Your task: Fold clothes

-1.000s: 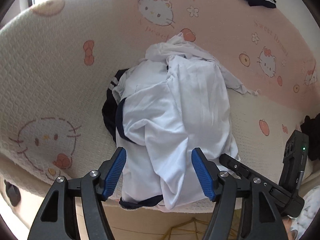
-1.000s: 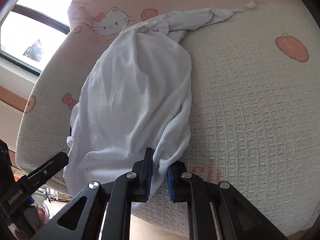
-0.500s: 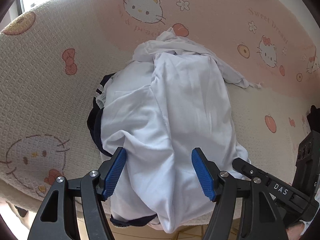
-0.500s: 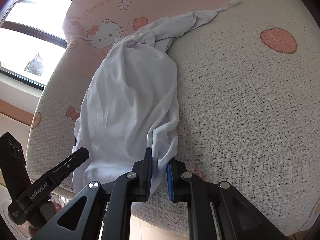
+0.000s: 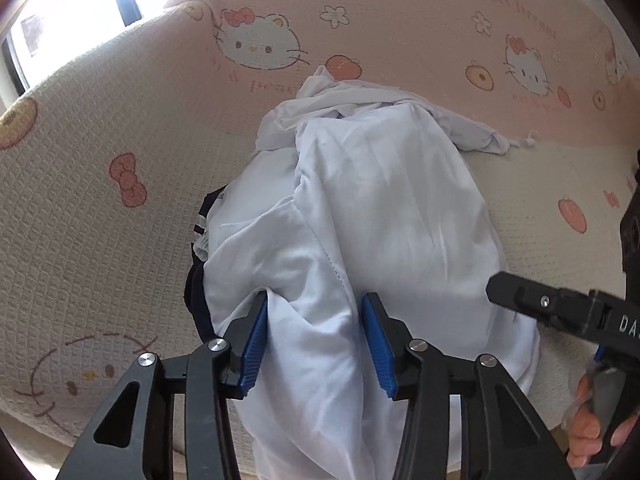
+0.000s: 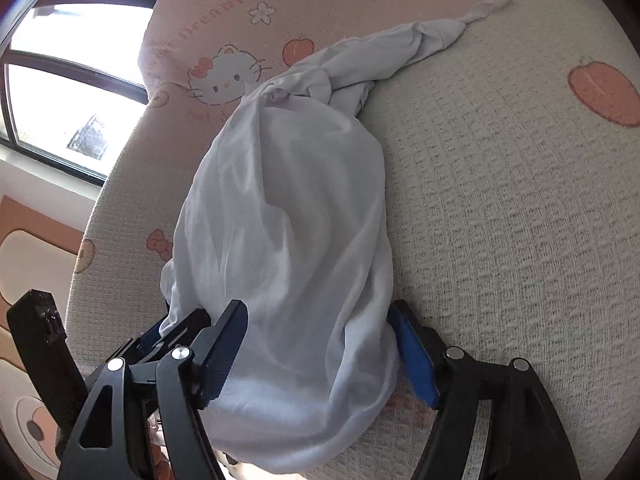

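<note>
A crumpled white garment [image 5: 380, 208] with navy trim [image 5: 194, 292] lies on the patterned cover, its lower end hanging over the front edge. My left gripper [image 5: 315, 320] is open, its blue pads [image 5: 252, 352] either side of a fold of the white fabric near that edge. My right gripper [image 6: 318, 320] is open wide, and the garment [image 6: 288, 220] bulges loosely between its fingers. A twisted sleeve [image 6: 440, 32] trails off to the far right. In the left wrist view a finger of the right gripper [image 5: 560, 304] shows at the garment's right side.
The cream and pink cartoon-cat cover [image 5: 80, 200] spreads around the garment, with its front edge just under both grippers. A bright window [image 6: 60, 112] is at the far left. A person's hand [image 5: 584, 424] holds the right gripper's handle.
My right gripper was shut on the garment's edge and has opened wide, letting it go. My left gripper has moved forward onto the fabric and its jaws have narrowed.
</note>
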`<act>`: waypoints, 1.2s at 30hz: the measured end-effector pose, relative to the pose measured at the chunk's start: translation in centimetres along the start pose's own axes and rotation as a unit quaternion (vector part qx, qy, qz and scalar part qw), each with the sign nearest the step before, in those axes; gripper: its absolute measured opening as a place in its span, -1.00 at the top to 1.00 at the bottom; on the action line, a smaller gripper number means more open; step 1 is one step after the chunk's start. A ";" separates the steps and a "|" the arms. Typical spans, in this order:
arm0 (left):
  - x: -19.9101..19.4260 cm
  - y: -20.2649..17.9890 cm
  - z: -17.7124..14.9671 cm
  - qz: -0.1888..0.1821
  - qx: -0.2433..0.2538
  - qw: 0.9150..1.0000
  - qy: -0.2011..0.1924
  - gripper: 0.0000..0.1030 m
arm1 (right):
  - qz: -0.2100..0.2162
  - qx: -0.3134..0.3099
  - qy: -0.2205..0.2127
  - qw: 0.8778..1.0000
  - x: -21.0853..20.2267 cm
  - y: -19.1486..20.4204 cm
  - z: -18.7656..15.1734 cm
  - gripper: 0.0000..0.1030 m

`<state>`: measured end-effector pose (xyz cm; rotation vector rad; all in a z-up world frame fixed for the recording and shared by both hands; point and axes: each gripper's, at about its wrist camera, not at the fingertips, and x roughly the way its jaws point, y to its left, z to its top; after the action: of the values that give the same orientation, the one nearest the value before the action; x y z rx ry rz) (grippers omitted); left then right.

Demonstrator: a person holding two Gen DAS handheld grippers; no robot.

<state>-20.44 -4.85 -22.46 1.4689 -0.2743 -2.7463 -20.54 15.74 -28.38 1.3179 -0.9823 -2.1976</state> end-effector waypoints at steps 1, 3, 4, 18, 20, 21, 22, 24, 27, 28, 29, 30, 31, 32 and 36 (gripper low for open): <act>0.0 -0.1 -0.1 0.004 0.010 1.000 -0.001 0.18 | -0.004 -0.007 -0.003 1.000 0.3 0.2 0.2 -0.40; 0.1 -0.2 -0.1 0.008 0.021 1.000 -0.001 0.18 | -0.020 -0.025 -0.009 0.999 0.7 0.7 0.5 -0.40; 0.2 -0.2 -0.1 0.009 0.020 1.000 0.002 0.18 | -0.029 -0.034 -0.012 0.999 0.9 0.9 0.7 -0.40; 0.5 -0.6 0.6 0.028 0.011 0.999 0.026 0.18 | -0.057 -0.072 -0.022 0.996 2.0 2.8 1.1 0.02; 0.3 -0.4 0.6 0.028 -0.001 0.999 0.024 0.19 | -0.070 -0.084 -0.025 0.994 1.8 3.1 1.2 0.42; 0.0 -0.3 0.7 0.024 -0.012 0.999 0.018 0.36 | -0.083 -0.095 -0.027 0.992 1.6 3.4 1.2 0.60; -0.3 -0.1 0.7 0.021 -0.023 0.999 0.011 0.49 | -0.098 -0.107 -0.027 0.989 1.5 3.9 1.4 0.85; -0.8 0.2 0.9 0.009 -0.043 0.999 0.006 0.61 | -0.101 -0.108 -0.020 0.989 1.4 4.3 2.0 0.85; -1.4 0.4 1.4 -0.013 -0.061 0.998 0.007 0.77 | -0.082 -0.096 -0.026 0.992 0.9 4.5 2.5 0.85; -1.7 0.3 1.6 -0.018 -0.061 0.998 0.005 0.79 | -0.081 -0.098 -0.028 0.992 0.6 4.5 2.5 0.85; -2.0 0.0 1.8 -0.025 -0.060 0.998 0.001 0.80 | -0.083 -0.101 -0.028 0.991 0.4 4.6 2.4 0.85; -2.3 -0.2 2.0 -0.032 -0.058 0.998 -0.002 0.80 | -0.081 -0.104 -0.030 0.991 0.3 4.8 2.5 0.85; -2.8 -0.5 2.1 -0.040 -0.060 0.997 -0.005 0.80 | -0.079 -0.106 -0.032 0.991 0.1 5.0 2.5 0.85; -2.9 -0.6 2.2 -0.052 -0.065 0.996 -0.006 0.80 | -0.077 -0.108 -0.034 0.991 -0.1 5.2 2.6 0.85; -3.5 -1.6 3.4 -0.098 -0.086 0.991 -0.009 0.80 | -0.067 -0.100 -0.054 0.991 -2.4 4.8 2.4 0.87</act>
<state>-21.15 -2.48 -18.01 1.5008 0.1131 -2.8462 -21.65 14.89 -22.64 1.2171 -0.7053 -2.4186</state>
